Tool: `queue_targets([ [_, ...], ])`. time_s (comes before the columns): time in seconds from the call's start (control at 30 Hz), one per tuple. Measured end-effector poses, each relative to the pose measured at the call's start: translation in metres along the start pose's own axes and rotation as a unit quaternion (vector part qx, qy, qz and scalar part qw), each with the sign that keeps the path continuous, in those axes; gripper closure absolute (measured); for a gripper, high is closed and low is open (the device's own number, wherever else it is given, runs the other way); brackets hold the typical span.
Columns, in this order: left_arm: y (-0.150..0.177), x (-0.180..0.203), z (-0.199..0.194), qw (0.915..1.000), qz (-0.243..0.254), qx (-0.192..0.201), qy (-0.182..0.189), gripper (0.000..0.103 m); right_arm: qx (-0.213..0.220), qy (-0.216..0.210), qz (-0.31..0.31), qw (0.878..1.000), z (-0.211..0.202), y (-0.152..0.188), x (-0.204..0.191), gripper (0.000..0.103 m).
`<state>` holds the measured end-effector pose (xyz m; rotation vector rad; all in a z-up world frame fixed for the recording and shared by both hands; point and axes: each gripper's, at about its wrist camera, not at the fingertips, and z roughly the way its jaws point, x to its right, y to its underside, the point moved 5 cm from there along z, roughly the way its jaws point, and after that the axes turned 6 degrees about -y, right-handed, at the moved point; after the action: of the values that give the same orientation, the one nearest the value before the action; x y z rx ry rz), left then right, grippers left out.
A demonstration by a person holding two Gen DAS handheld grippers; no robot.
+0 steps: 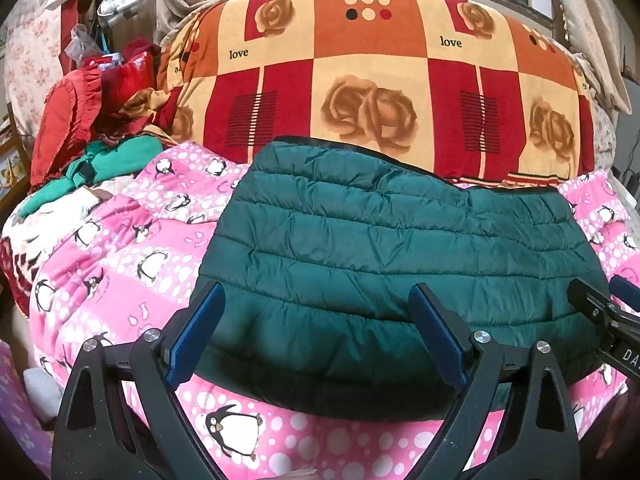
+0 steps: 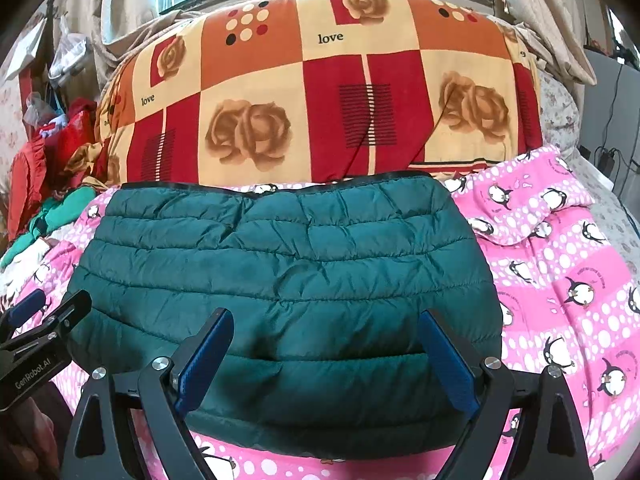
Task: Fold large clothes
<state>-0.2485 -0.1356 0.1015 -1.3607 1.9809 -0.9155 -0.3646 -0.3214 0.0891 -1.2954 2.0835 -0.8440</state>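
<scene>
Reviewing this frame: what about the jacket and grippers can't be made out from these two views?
- Jacket: sleeves, collar and zip are not visible in either view; only its quilted top layer shows.
- Jacket's near edge: partly covered by the left gripper in the left view and by the right gripper in the right view.
- Both grippers: open, but whether the fingers touch the jacket is unclear.
- Pile at left: items are too jumbled to identify.

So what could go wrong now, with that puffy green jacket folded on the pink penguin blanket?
The dark green quilted jacket looks puffy and slick, so its fold might spring open. Both the left gripper and the right gripper are open with nothing held. The pink penguin blanket beneath is rumpled and could get pinched with the jacket.
</scene>
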Motion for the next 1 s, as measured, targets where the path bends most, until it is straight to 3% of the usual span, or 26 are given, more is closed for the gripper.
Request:
queue_targets([
  [1.0, 0.0014, 0.0044, 0.0011, 1.0, 0.001, -0.001, 0.004, 0.01, -0.009, 0.0, -0.002, 1.0, 0.005, 0.0028, -0.0053, 0.011],
])
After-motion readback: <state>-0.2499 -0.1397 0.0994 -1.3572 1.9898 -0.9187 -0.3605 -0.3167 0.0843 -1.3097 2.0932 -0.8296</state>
